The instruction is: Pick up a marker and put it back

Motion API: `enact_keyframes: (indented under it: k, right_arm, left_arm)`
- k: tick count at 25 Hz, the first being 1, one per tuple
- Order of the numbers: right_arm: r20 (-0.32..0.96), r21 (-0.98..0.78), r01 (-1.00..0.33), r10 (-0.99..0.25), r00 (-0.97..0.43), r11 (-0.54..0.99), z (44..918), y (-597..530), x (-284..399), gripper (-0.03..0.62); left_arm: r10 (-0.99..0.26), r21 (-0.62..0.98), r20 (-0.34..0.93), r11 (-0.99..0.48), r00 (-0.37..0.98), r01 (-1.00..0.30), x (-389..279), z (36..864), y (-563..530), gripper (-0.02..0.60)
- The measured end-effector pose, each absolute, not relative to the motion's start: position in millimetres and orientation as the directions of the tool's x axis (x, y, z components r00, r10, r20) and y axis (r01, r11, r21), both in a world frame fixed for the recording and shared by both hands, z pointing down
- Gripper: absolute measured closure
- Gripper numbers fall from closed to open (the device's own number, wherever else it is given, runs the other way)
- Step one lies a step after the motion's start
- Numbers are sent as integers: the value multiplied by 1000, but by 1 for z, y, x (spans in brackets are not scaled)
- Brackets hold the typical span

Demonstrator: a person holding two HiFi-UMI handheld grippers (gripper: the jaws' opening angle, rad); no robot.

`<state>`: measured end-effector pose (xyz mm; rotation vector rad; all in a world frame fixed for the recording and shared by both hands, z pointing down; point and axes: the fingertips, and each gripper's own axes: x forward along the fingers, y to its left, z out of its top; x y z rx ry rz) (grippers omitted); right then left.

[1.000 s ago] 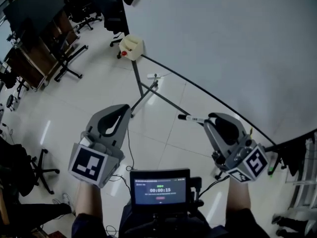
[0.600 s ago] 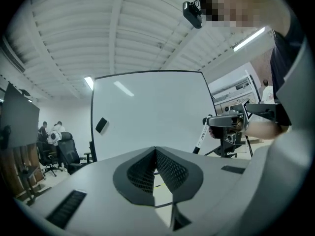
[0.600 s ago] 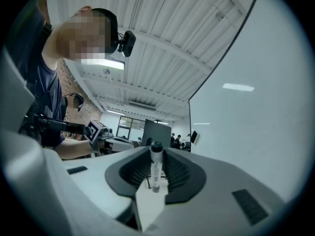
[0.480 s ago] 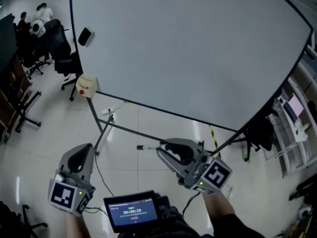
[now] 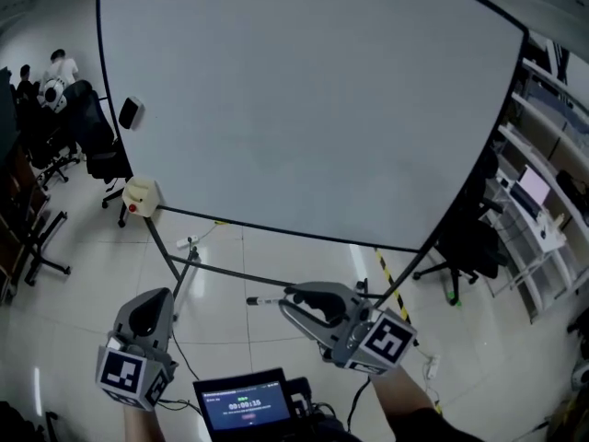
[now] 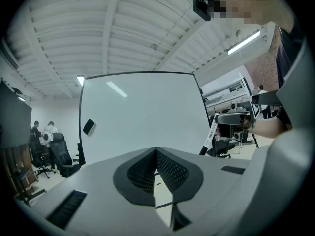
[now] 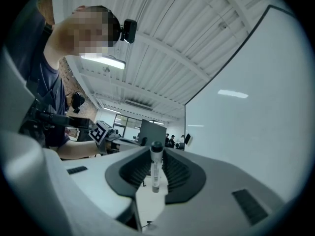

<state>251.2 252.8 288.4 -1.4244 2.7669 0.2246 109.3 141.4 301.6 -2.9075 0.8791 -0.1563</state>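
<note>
My right gripper (image 5: 293, 299) is shut on a white marker (image 5: 265, 300) with a black cap, which sticks out leftward from its jaws below the whiteboard (image 5: 304, 109). In the right gripper view the marker (image 7: 156, 170) stands upright between the pads, cap end on top. My left gripper (image 5: 151, 302) hangs at the lower left, shut, with nothing between its jaws (image 6: 155, 154). The left gripper view also shows the marker (image 6: 212, 135) at the right, held out by the right gripper (image 6: 222, 118) beside the board's edge.
A black eraser (image 5: 130, 112) clings to the board's left edge, and a beige box (image 5: 140, 196) sits at its lower left corner. The stand's legs (image 5: 179, 274) cross the tiled floor. Office chairs (image 5: 87, 145) stand at the left, shelves (image 5: 543, 210) at the right. A small screen (image 5: 244, 405) sits at my chest.
The view has swung up, so the whiteboard now fills the picture. Both grippers sit lower in the frame; the right one has carried the marker leftward, closer to the left one.
</note>
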Motion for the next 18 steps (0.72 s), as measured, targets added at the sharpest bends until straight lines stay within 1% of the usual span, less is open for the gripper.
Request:
enact_keyframes:
  k: [4,11,18]
  right_arm:
    - [-105,101,-808,-801,-589,581,290,284,279,503]
    - [-119,113,-812,-804,-583,572,286,334,340,503]
    - [-123,93,-805,-796,-593,586,289,371,378,503]
  left_arm:
    - [-579,-151,104,-813,809,-563,138,313,169,583]
    - [-568,-149,60,-818,821,-555,200,302,216,583]
    - [-591,-162,79,-802,802,-575,232,306,261,583]
